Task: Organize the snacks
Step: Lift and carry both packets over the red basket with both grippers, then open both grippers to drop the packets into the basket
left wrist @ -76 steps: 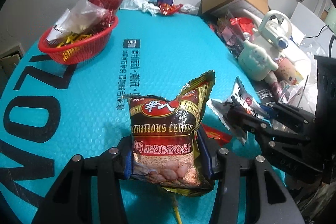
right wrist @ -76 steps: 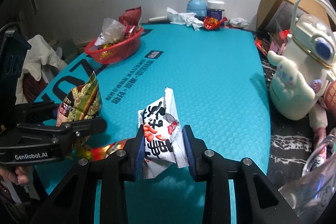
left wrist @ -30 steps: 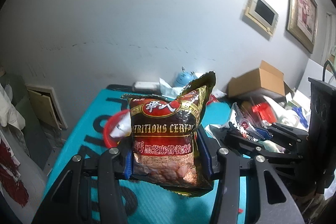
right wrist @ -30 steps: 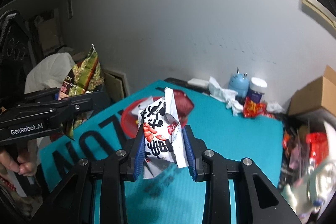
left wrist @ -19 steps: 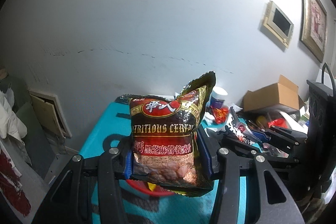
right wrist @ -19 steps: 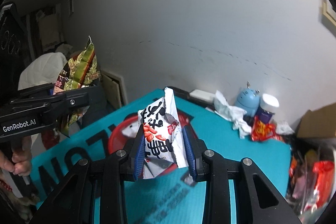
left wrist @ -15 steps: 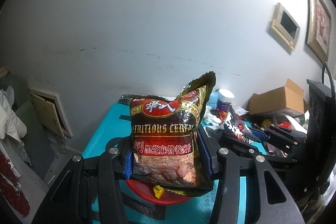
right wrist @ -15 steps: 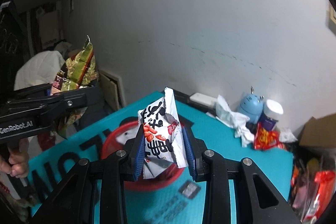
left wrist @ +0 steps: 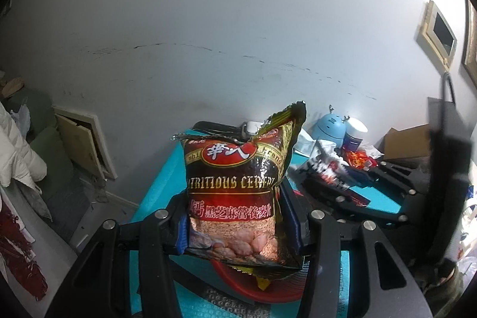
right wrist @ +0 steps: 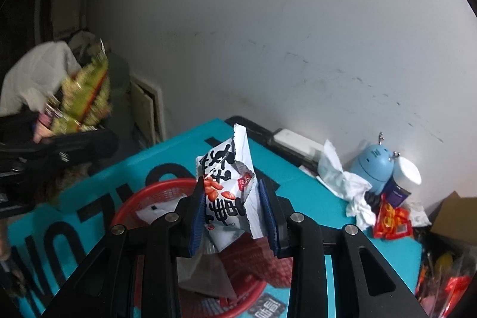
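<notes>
Over the teal surface (right wrist: 301,184), each tool clamps a light, crinkly packet (slippery foil): left tool (left wrist: 238,228) the cereal bag (left wrist: 235,192), right tool (right wrist: 232,213) the white snack packet (right wrist: 228,192), both gripped low.

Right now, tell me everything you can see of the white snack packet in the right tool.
The white snack packet is a crinkled plastic pouch printed with black characters and red pieces. It stands upright, its torn-looking top flap pointing up, pinched between the right tool's blue pads. It hangs above the red basket on the teal table, touching nothing else visible.
</notes>
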### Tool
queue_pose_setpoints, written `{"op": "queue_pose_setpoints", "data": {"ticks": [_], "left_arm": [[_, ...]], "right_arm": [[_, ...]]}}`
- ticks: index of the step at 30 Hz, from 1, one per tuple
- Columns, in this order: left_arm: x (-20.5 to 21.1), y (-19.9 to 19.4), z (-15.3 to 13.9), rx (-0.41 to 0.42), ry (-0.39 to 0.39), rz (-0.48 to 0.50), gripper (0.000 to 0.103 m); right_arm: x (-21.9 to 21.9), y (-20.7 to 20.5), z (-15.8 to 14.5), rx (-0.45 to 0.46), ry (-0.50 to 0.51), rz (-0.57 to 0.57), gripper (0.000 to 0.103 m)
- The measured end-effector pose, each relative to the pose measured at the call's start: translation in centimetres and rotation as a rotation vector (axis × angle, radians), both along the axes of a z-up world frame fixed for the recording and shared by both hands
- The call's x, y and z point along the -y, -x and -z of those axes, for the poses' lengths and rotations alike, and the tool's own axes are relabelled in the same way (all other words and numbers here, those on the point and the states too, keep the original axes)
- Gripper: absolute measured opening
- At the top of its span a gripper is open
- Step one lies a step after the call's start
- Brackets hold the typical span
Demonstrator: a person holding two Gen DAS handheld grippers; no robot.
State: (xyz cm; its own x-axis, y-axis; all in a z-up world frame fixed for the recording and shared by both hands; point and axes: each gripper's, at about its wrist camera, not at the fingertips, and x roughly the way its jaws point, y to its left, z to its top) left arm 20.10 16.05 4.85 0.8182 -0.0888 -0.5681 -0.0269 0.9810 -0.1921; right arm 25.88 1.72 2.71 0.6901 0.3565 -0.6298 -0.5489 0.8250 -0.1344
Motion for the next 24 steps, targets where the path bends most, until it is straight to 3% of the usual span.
{"op": "queue_pose_setpoints", "data": {"ticks": [7, 17, 18, 21, 24], "left_arm": [[-0.2, -0.4, 0.3, -0.018, -0.008, -0.007, 0.049], [-0.3, -1.0, 1.0, -0.050, 0.000, 0.011, 0.049], [-0.2, -1.1, 1.2, -0.056, 0.000, 0.013, 0.049], [0.0, -1.5, 1.7, -0.085, 0.001, 0.034, 0.049], [0.4, -1.5, 2.8, -0.120, 0.001, 0.049, 0.049]], "right_arm": [[-1.2, 0.4, 2.5, -0.070, 0.038, -0.045, 0.034], [-0.3, 1.1, 1.5, -0.064, 0.027, -0.015, 0.036], [-0.1, 1.1, 1.4, -0.064, 0.024, -0.010, 0.037], [0.2, 1.1, 1.1, -0.060, 0.028, 0.000, 0.057], [0.3, 1.3, 1.0, -0.051, 0.036, -0.006, 0.059]]}}
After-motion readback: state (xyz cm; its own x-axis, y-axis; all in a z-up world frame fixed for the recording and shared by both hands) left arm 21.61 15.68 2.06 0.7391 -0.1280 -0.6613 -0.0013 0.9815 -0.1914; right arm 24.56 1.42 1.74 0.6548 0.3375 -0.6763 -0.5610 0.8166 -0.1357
